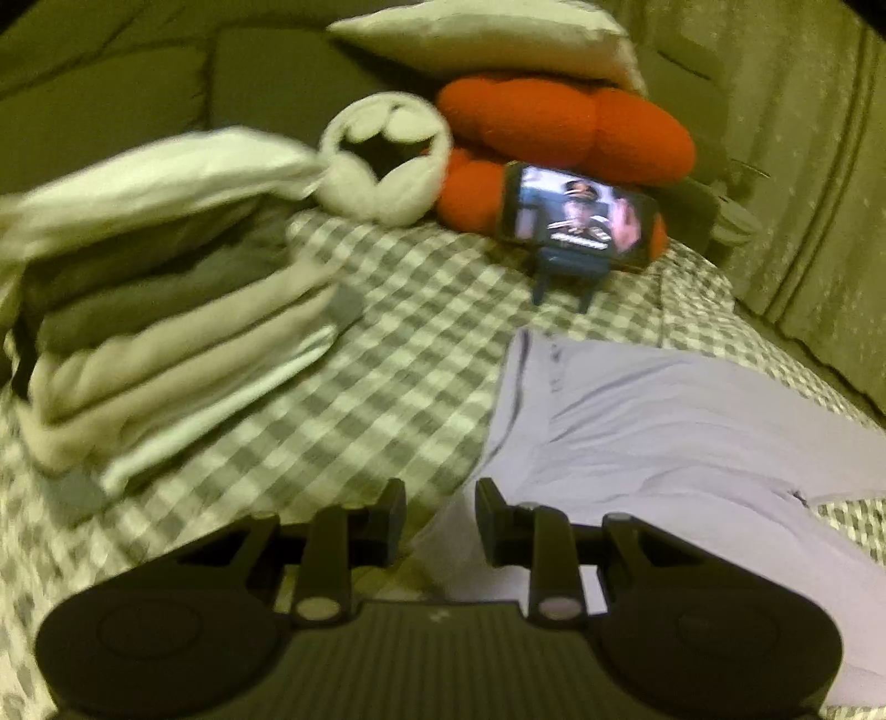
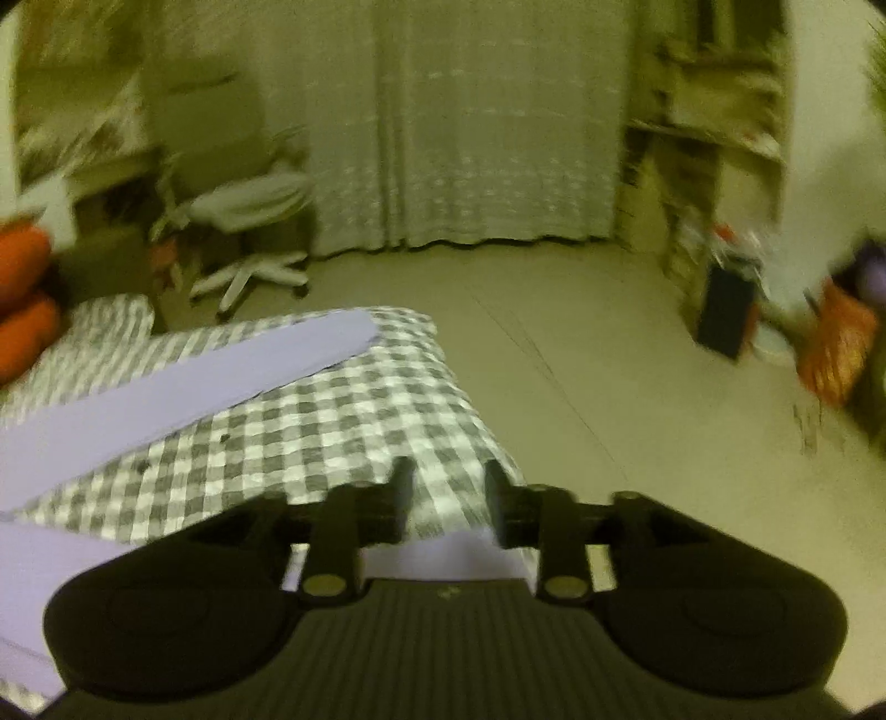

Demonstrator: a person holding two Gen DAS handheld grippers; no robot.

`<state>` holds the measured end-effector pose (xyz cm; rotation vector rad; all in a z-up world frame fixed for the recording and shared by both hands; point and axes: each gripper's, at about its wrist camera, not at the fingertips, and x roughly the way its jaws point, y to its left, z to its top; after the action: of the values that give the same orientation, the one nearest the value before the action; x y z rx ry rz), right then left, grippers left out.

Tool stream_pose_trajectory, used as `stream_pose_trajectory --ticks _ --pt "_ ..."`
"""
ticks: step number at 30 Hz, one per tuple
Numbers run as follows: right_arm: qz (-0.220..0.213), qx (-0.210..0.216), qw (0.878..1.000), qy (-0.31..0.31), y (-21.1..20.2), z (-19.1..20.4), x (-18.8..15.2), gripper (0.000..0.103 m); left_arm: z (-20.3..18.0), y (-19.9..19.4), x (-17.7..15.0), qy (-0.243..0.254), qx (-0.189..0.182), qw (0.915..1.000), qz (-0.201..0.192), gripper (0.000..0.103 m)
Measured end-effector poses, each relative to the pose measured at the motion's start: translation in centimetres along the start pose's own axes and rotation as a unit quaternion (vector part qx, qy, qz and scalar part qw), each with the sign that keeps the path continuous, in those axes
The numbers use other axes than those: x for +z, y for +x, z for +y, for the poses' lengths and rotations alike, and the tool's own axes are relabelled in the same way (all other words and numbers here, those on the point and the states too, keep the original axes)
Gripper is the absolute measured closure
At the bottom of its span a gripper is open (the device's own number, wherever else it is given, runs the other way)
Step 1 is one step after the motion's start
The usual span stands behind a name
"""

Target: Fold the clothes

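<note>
Lavender trousers point(image 1: 664, 421) lie spread on the checked bedsheet point(image 1: 387, 360), to the right in the left wrist view. My left gripper point(image 1: 441, 512) hovers open over their near left edge, and pale cloth shows through the gap between its fingers. In the right wrist view one trouser leg point(image 2: 194, 387) runs diagonally across the bed toward its far corner. My right gripper point(image 2: 449, 490) is open at the bed's near right edge. A strip of lavender cloth point(image 2: 443, 556) lies under the finger bases, not pinched.
A stack of folded clothes point(image 1: 166, 343) sits at the left of the bed. Behind it are a white knot cushion point(image 1: 382, 160), orange cushions point(image 1: 581, 127), a pillow point(image 1: 498, 39) and a phone on a stand point(image 1: 576, 213). Beyond the bed are bare floor point(image 2: 581, 343), an office chair point(image 2: 249, 221) and shelves point(image 2: 714, 166).
</note>
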<state>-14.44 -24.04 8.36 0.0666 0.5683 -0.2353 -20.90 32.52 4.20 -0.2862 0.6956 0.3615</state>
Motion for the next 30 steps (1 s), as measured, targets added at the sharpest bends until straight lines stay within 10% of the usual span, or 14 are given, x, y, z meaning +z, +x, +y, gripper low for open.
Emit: stream_pose_trajectory --ticks 14,30 --pt "0.061 0.130 0.984 -0.108 6.0 6.6 1.2 0.067 -7.5 -0.9 1.0 0.101 0.039 0.9940 -0.020 0.077" --pt "0.058 0.134 0.983 -0.111 6.5 7.7 2.2 0.064 -14.0 -0.6 2.9 0.139 0.042 0.9891 -0.024 0.079"
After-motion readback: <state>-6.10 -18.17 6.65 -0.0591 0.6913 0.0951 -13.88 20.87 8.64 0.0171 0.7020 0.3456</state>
